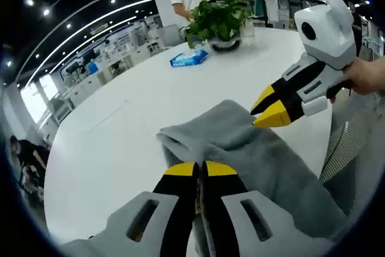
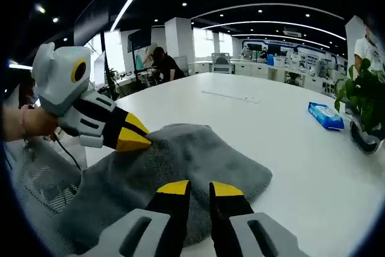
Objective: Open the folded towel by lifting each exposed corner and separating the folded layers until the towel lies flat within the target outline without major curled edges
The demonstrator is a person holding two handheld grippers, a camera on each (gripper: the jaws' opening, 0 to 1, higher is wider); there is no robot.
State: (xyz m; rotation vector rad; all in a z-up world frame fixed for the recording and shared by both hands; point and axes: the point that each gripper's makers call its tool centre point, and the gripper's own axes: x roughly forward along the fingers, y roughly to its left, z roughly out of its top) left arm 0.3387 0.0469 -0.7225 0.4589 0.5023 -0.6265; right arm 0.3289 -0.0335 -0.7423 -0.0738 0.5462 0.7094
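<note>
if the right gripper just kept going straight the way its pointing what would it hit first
Most likely the grey towel: it lies directly ahead of the right gripper, whose fingers already sit over its near part. Beyond the towel is bare white table. Depth is hard to judge.

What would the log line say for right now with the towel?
stage: unfolding, towel not flat | towel: grey, bunched on white table | left gripper: shut on towel | right gripper: shut on towel | target outline: cannot tell
</note>
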